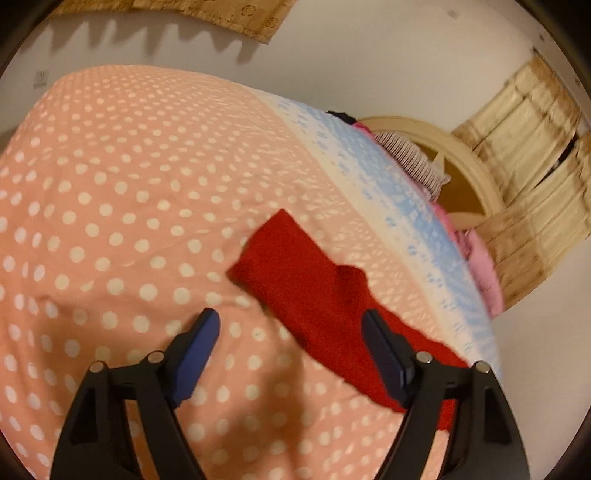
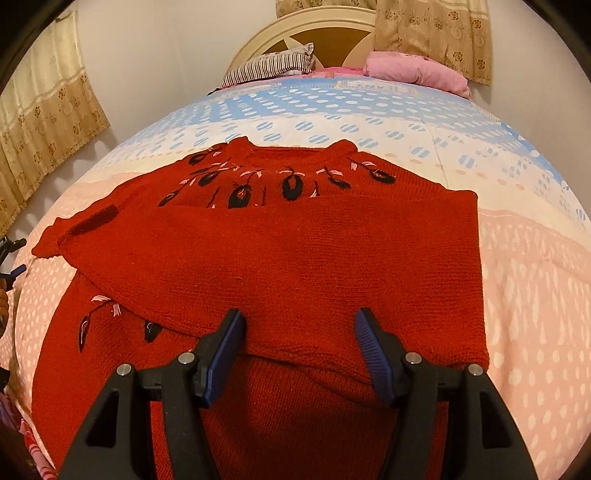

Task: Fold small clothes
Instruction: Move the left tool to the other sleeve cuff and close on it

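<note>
Hovering your right gripper [image 2: 299, 325], jaws apart, over the half-folded red sweater [image 2: 288, 251]; left gripper [image 1: 291, 321] also gaping, empty, lining up on its sleeve [image 1: 295, 273].

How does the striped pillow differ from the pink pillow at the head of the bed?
The striped pillow has thin dark and white stripes; the pink pillow is plain pink. In the right wrist view the striped one lies left, the pink one right. Both rest against the cream headboard.

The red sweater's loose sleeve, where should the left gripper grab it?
Probably at the sleeve's cuff end, coming from the pink dotted side of the bedspread. It lies flat and sticks out bare there, so the open left gripper could pinch its edge.
</note>
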`<state>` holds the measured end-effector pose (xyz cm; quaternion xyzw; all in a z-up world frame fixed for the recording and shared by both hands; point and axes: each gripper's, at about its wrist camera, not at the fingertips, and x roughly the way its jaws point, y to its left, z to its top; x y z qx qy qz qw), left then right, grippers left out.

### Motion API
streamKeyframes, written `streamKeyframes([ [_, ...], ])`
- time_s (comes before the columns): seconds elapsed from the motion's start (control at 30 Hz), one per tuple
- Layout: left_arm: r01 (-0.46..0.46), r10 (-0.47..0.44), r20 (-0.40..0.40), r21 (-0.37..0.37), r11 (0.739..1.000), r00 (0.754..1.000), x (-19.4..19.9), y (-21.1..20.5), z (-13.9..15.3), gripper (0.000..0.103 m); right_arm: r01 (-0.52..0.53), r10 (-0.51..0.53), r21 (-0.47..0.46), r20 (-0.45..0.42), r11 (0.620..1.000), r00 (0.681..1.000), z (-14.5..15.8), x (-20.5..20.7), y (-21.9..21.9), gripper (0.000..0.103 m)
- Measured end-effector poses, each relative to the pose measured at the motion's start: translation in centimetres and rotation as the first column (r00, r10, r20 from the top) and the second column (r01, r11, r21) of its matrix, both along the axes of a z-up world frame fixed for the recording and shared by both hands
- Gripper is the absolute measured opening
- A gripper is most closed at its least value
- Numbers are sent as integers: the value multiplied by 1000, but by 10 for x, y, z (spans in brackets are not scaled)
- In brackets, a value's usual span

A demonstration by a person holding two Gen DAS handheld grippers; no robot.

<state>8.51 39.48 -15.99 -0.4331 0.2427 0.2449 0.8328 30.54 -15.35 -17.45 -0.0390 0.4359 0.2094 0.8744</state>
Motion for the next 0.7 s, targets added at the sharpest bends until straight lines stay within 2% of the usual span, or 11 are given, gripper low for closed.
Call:
streamKeyframes([
  [0.2,-7,13,61,-93,996,998,3,11,-10,81,0,0,1,2,1000,1000,0,0,0,65],
  [0.4,9,5,121,-116,993,993,6,11,-10,81,1,-1,-4,5,1000,1000,1,-1,0,65],
  [0.57,12,5,113,-146,989,994,20,14,-16,81,2,-2,-7,10,1000,1000,1,-2,0,66],
  [0.7,-3,15,103,-116,993,995,29,18,-15,81,3,-3,-8,13,1000,1000,2,-2,0,66],
])
